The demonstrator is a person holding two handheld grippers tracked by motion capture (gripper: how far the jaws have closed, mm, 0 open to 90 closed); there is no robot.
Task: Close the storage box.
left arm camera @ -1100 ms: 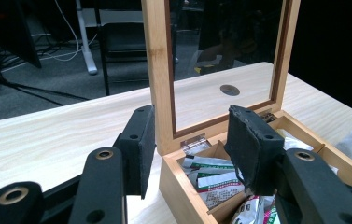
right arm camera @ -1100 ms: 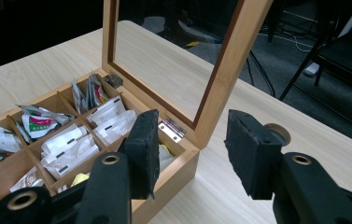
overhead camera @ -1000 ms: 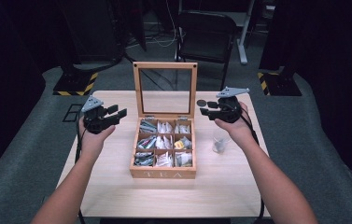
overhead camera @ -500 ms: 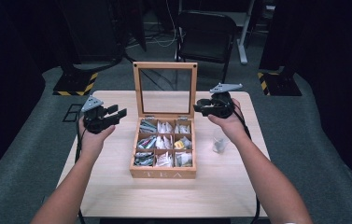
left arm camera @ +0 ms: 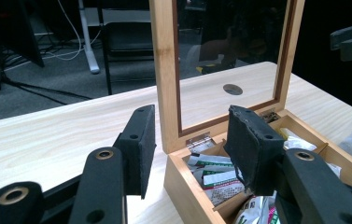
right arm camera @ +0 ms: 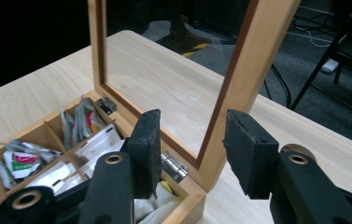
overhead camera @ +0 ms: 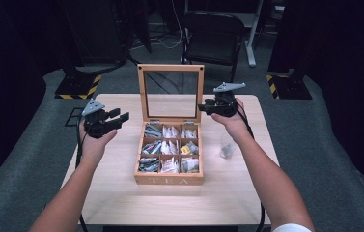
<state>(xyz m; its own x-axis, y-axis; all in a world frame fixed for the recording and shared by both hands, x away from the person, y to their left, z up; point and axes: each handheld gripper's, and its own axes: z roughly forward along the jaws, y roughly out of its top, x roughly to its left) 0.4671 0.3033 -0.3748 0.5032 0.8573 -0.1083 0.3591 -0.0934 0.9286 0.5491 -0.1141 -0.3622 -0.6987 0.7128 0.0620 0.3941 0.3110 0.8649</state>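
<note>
A wooden tea box point(overhead camera: 169, 180) stands mid-table with its glass lid point(overhead camera: 171, 93) upright. Its compartments hold several tea bags point(overhead camera: 170, 147). My right gripper point(overhead camera: 203, 107) is level with the lid's right frame post, jaws open. In the right gripper view that post point(right arm camera: 239, 79) rises just beyond the gap of my right gripper point(right arm camera: 190, 140), and neither pad presses on it. My left gripper point(overhead camera: 120, 118) hovers left of the box, open and holding nothing. In the left gripper view the lid's left post point(left arm camera: 166, 70) stands beyond my left gripper point(left arm camera: 190, 135).
A clear plastic cup point(overhead camera: 227, 145) sits on the table point(overhead camera: 121, 193) right of the box, under my right forearm. A round hole point(left arm camera: 232, 88) marks the tabletop behind the lid. A black chair point(overhead camera: 213, 38) stands past the far edge.
My right gripper has moved left, from beside the box to the lid's right frame post. The left gripper has stayed put.
</note>
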